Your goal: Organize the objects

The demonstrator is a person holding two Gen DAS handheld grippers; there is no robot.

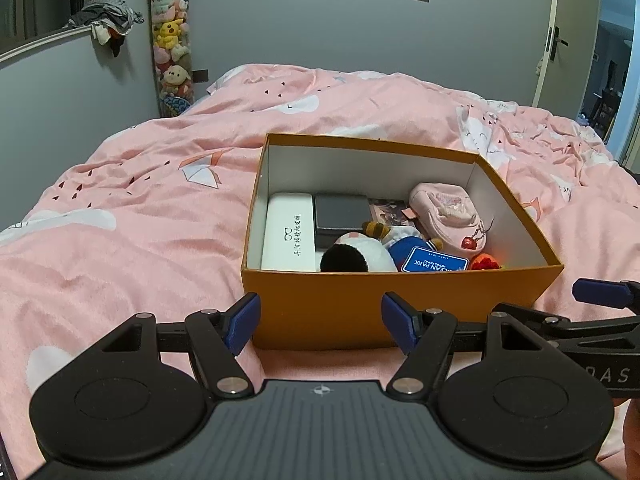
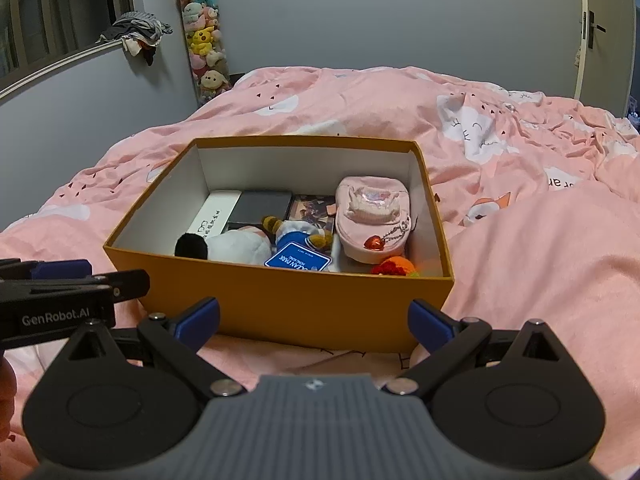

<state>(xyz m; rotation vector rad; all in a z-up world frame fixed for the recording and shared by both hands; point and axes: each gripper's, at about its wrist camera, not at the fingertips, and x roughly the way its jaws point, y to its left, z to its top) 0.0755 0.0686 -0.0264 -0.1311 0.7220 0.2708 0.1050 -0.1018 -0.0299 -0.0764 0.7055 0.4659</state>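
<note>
Left gripper (image 1: 320, 322) nearest, fingers spread apart, nothing between them, poised just short of the near wall of the orange box (image 1: 320, 304). Right gripper (image 2: 314, 322) alongside to the right, likewise spread wide and empty, fronting the same near wall. Each gripper visible at the edge of the other's view. Box open-topped, white inside, resting on the pink bedspread (image 1: 140, 216), roughly mid-bed. Contents, near side: a plush toy (image 1: 360, 254) with black and white parts, lying against the near wall; a blue tag (image 1: 434, 263) printed "OCEAN PARK" just right of it; a small red-orange knitted item (image 1: 485, 262) in the near right corner. Along the left wall: a white glasses case (image 1: 288, 232), long side running near to far. Beyond the plush: a dark grey flat box (image 1: 341, 214), beside the case and touching it or nearly so; cannot tell which. Further right at the far side: a printed card or booklet (image 2: 314, 210), partly covered. Right side: a pink cap-shaped pouch (image 1: 448, 216) with a red heart charm (image 1: 467, 243) hanging on a chain. Beyond the box: rumpled bedspread up to the grey wall. Far left corner: tall clear tube of stuffed toys (image 1: 172, 40); bundle of clothes (image 1: 108, 18) on the window sill. Far right: white door (image 1: 568, 32), ajar.
</note>
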